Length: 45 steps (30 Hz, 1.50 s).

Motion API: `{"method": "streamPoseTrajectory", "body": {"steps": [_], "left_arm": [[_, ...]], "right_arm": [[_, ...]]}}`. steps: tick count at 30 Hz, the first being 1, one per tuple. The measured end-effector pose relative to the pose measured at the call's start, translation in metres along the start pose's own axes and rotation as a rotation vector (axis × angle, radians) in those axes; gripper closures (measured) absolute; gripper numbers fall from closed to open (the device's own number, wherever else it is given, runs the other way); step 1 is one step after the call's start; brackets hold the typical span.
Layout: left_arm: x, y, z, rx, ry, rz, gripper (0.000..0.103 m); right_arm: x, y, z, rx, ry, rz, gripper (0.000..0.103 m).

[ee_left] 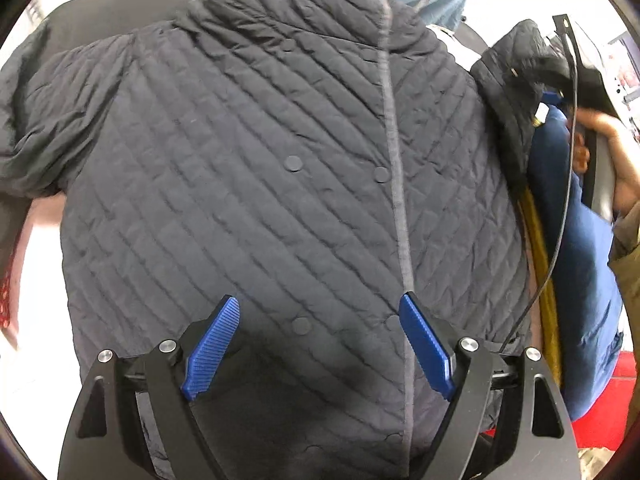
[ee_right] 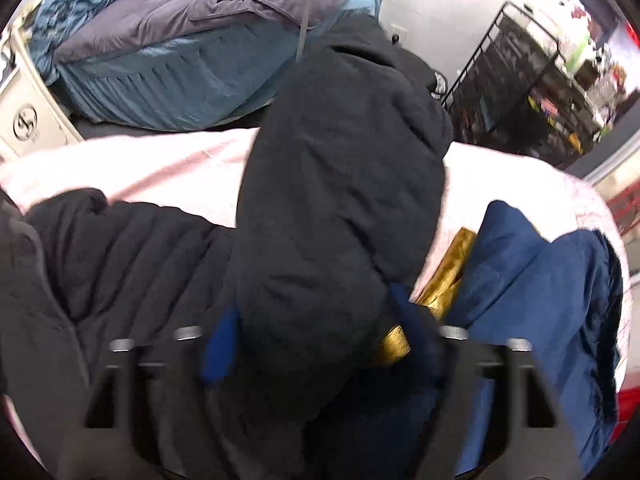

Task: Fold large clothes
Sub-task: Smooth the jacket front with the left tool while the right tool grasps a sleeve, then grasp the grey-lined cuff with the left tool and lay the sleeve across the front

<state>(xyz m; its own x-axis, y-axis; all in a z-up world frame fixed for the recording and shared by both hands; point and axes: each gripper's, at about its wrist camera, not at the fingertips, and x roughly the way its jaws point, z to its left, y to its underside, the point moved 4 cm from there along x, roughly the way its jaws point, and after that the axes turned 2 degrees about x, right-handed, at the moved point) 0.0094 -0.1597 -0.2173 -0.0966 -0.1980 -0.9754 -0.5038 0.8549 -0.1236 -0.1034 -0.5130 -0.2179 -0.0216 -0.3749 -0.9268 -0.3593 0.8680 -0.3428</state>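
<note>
Filling nearly the whole left wrist view, a dark quilted jacket (ee_left: 280, 184), laid out front up, collar toward the top of the frame, a narrow grey strip (ee_left: 396, 200) running down its closure right of centre, round snap buttons (ee_left: 293, 163) beside it. At the bottom centre, the left tool (ee_left: 318, 300), spread wide, ribbed blue pads (ee_left: 212, 344) well apart above the quilting, nothing pinched between them, only jacket cloth seen through the gap. At the upper right of the same view, one sleeve (ee_left: 516, 80) of the jacket raised off the bed and bunched against the right tool, gripped there by a person's hand (ee_left: 616, 168). Just right of the jacket's edge, a strip of gold fabric (ee_left: 548, 280) and a blue garment (ee_left: 580, 280), side by side. In the right wrist view, much blurred by motion: the right tool (ee_right: 316, 320) at the bottom centre, narrowed around the thick dark sleeve (ee_right: 328, 208), bulk of the sleeve packed between the two blue fingers and rising up through the middle of the frame; exact contact of the pads hard to make out in the blur. Body of the jacket at the lower left of that view, on a pale pink bed sheet (ee_right: 140, 168). At the lower right, the gold fabric (ee_right: 448, 272) touching the blue garment (ee_right: 540, 300). Across the upper left, a pile of blue and grey bedding (ee_right: 180, 60); at the upper right, a black wire rack (ee_right: 520, 80), crowded with small items too blurred to tell.
</note>
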Motion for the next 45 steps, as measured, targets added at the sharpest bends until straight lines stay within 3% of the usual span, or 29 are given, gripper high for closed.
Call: {"method": "streamPoseTrajectory", "body": {"steps": [3,5,7,10,12,14,15,17,21,23,25,27,28,34,36,38,45], "left_arm": [[-0.002,0.000,0.010,-0.039,-0.001,0.000,0.023],[-0.002,-0.002,0.011,-0.050,0.005,0.000,0.023],[-0.002,-0.008,0.008,-0.050,0.020,-0.005,0.023],[-0.004,-0.023,-0.004,-0.036,0.056,-0.023,0.023],[-0.008,-0.034,-0.013,-0.028,0.079,-0.045,0.023],[-0.013,-0.045,-0.020,-0.022,0.094,-0.069,0.023],[-0.018,-0.051,-0.024,-0.020,0.104,-0.093,0.023],[-0.021,-0.060,-0.027,-0.026,0.121,-0.120,0.023],[-0.016,-0.067,-0.029,-0.073,0.162,-0.120,0.023],[-0.012,-0.068,-0.026,-0.088,0.166,-0.108,0.023],[-0.009,-0.069,-0.025,-0.102,0.174,-0.106,0.023],[-0.007,-0.074,-0.024,-0.103,0.190,-0.117,0.023],[-0.010,-0.075,-0.023,-0.100,0.187,-0.124,0.023],[-0.004,-0.115,0.001,-0.127,0.142,-0.161,0.023],[0.000,-0.137,0.004,-0.112,0.131,-0.178,0.023],[0.007,-0.152,0.000,-0.080,0.132,-0.181,0.023],[0.080,-0.191,-0.042,0.000,0.163,-0.078,0.023]], "right_arm": [[-0.008,0.005,-0.008,0.027,-0.101,-0.003,0.080],[-0.021,0.009,-0.022,0.088,-0.225,-0.011,0.084],[-0.039,0.013,-0.034,0.137,-0.413,-0.027,0.086],[-0.084,0.031,-0.046,0.153,-0.895,-0.067,0.087],[-0.111,0.049,-0.055,0.146,-1.148,-0.073,0.088],[-0.126,0.069,-0.061,0.111,-1.309,-0.069,0.088],[-0.127,0.079,-0.065,0.101,-1.315,-0.065,0.088],[-0.103,0.100,-0.070,0.134,-1.223,0.008,0.088],[-0.033,0.131,-0.072,0.185,-0.795,0.182,0.083],[-0.030,0.135,-0.063,0.167,-0.782,0.202,0.080],[-0.035,0.135,-0.050,0.123,-0.762,0.192,0.071],[-0.043,0.134,-0.035,0.056,-0.729,0.172,0.044],[-0.047,0.133,-0.032,0.040,-0.728,0.156,0.040],[-0.064,0.136,-0.044,0.040,-0.628,0.117,0.038],[-0.075,0.138,-0.054,0.070,-0.612,0.093,0.028],[-0.084,0.145,-0.063,0.108,-0.606,0.078,0.027],[-0.096,0.180,-0.082,0.150,-0.550,0.112,0.027]]}}
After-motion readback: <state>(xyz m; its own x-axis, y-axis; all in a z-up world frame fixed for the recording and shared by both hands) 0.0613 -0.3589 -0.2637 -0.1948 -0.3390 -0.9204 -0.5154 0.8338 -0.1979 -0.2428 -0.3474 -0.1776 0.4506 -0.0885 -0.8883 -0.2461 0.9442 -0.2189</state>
